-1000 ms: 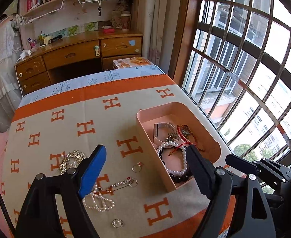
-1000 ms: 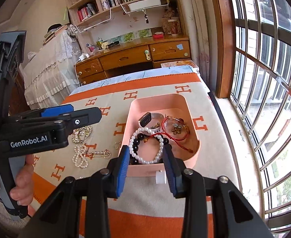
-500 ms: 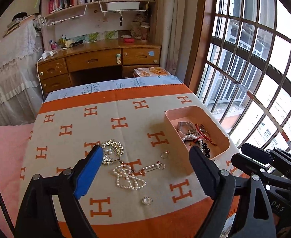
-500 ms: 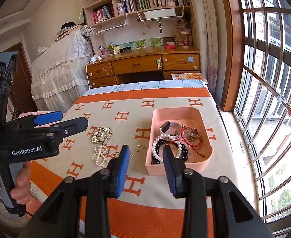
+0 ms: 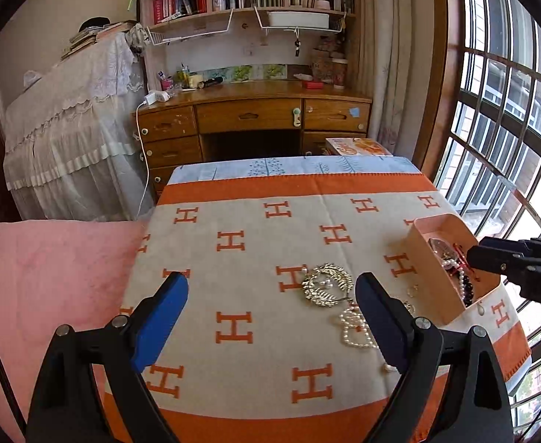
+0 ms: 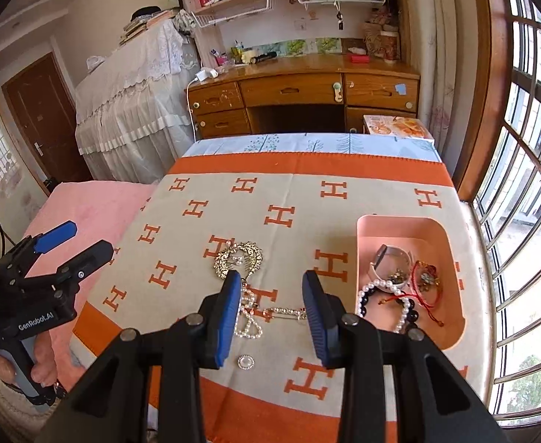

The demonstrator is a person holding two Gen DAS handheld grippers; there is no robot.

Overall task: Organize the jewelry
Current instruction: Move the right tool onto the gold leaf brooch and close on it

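Surface: a blanket (image 6: pixel 307 199) in beige with orange H marks and an orange border covers the table; a pink cover lies to its left
Room: a wooden desk (image 6: pixel 303 88) with drawers stands past the far edge, bookshelves above it, a lace-draped piece of furniture to the left, a barred window (image 6: pixel 528 147) on the right
Tray: a pink tray (image 6: pixel 451 317) sits near the blanket's right edge, holding a watch (image 6: pixel 388 258), a pearl-and-black-bead bracelet (image 6: pixel 403 313) and a red cord bracelet (image 6: pixel 423 291)
Loose jewelry: a gold leaf-shaped piece (image 5: pixel 325 286), a pearl strand (image 5: pixel 355 328) just beside it, a chain clasp (image 6: pixel 283 312) and a round stud (image 6: pixel 246 361) lie on the blanket left of the tray
Left gripper (image 5: pixel 270 302): angled down over bare blanket, jaws wide apart and just opening further, nothing between them; a hand (image 6: pixel 41 361) grips its handle
Right gripper (image 6: pixel 272 306): angled down above the clasp and pearl strand, jaws partly apart, clamping nothing
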